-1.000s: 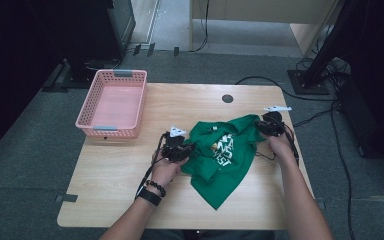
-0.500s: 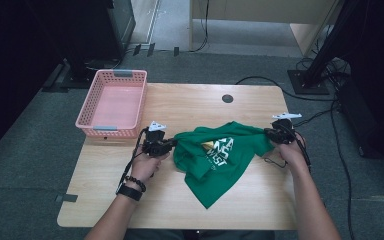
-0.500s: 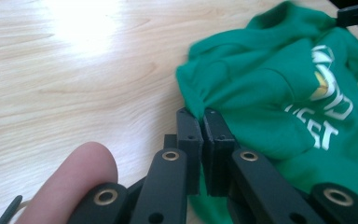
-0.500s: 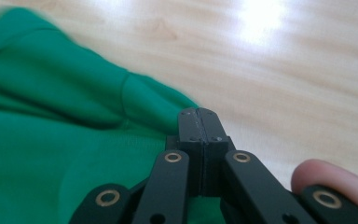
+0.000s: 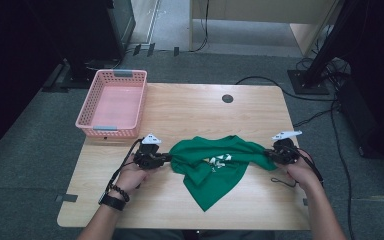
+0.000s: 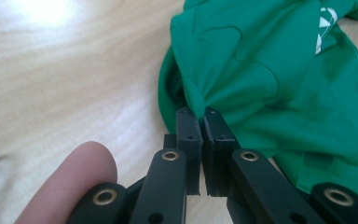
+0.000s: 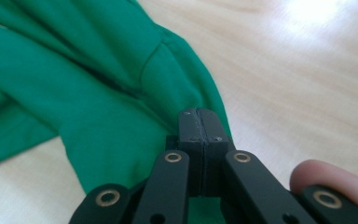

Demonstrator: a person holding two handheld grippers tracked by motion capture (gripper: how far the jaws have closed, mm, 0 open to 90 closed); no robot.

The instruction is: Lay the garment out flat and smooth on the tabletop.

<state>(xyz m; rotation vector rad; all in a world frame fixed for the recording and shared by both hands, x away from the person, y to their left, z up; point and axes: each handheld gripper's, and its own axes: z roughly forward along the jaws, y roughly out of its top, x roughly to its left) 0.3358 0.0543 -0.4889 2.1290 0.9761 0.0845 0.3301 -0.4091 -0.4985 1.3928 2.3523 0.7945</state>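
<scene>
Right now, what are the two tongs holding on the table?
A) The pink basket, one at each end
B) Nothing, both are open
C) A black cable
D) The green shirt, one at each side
D: the left tongs and right tongs are each shut on an edge of the green shirt.

Crumpled green shirt [image 5: 215, 165] on table

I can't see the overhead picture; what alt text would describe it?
A person at a wooden table stretches a green shirt between two hand-held grippers, the left gripper and right gripper each clamped on an opposite end. An empty pink basket sits at the table's far left corner.
</scene>
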